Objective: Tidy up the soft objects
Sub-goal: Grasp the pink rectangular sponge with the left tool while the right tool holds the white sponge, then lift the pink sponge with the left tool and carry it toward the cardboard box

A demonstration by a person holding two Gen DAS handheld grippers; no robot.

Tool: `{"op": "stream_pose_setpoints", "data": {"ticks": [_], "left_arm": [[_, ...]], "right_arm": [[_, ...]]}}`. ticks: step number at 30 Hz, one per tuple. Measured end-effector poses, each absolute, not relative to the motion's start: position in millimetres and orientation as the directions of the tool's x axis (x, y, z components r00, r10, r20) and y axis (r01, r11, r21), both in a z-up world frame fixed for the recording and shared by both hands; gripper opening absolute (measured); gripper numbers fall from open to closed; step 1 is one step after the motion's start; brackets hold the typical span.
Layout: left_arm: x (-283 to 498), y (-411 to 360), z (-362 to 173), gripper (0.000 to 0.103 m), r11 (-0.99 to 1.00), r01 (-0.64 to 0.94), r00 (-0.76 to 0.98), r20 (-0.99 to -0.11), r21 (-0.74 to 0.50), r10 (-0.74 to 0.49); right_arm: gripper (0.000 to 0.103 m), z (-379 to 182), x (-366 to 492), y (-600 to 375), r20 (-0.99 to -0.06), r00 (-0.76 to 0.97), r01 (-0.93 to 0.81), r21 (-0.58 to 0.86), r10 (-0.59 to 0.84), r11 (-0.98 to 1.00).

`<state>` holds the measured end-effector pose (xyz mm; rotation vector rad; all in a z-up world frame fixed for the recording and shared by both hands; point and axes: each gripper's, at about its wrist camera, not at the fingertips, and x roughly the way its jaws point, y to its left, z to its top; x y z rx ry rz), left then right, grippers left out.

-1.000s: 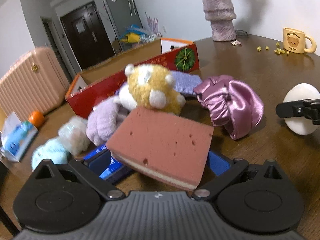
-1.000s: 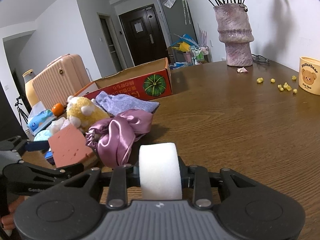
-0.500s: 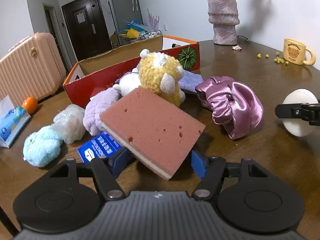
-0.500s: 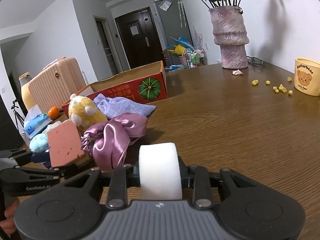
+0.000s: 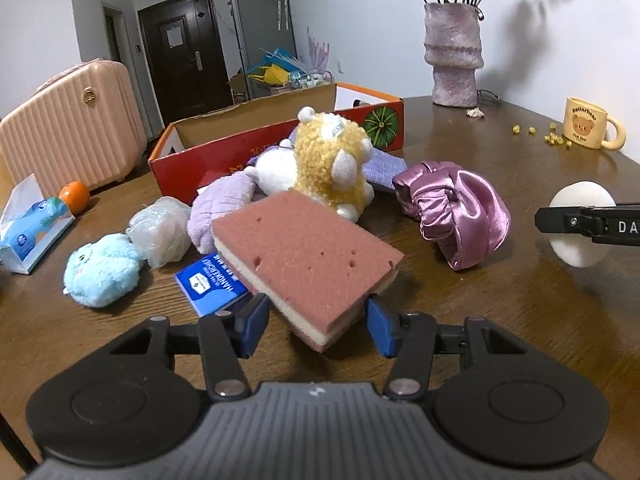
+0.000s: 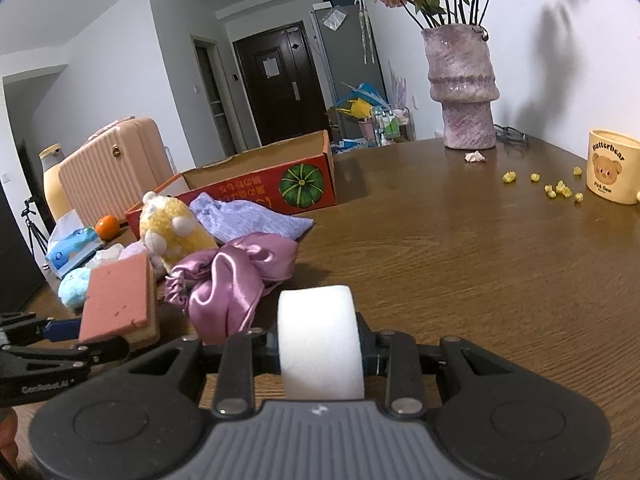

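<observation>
Grasp phase, two grippers at once. My left gripper [image 5: 314, 326] is closing its jaws on the pink sponge [image 5: 308, 256]; the blue pads [image 5: 254, 324] flank its near corner and look to be at or very near its sides — whether they press yet I cannot tell for certain. The sponge is tilted, its far end toward the yellow plush toy [image 5: 332, 160] and its near corner raised over the blue handkerchief pack [image 5: 212, 284] on the wooden table [image 5: 500, 320]. My right gripper [image 6: 320, 356] is clamped shut on the white foam roll [image 6: 320, 340], held just above the table beside the purple satin bonnet [image 6: 236, 280]. I judge the task as early: the red cardboard box [image 5: 276, 140] behind the pile, the likely destination, shows no soft items inside from these views. The next move calls for a firm squeeze on the sponge, then a lift clear of the plush toy toward the box. Against the earlier frames, the left jaws were spread wide either side of the sponge and have since narrowed onto it — the right grip on the roll is unchanged.
</observation>
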<state>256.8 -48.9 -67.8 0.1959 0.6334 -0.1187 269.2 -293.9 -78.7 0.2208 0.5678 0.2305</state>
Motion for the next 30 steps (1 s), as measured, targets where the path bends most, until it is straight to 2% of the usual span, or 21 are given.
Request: {"op": "stream_pose_setpoints", "data": {"ticks": [11,30], "left_arm": [[230.9,-40.8,-53.0,0.047,0.981,0.145,0.840,-0.539,0.126,-0.055],[202.0,-14.3,-23.7,0.042,0.989,0.117,0.899,-0.432,0.091,-0.067]], "right_arm": [[0.029,-68.2,259.5,-281.5,-0.454,0.840,-0.220,0.220,0.299,0.951],[0.029,-36.9,244.4,-252.0,-0.402,0.861,-0.271,0.156,0.312,0.950]]}}
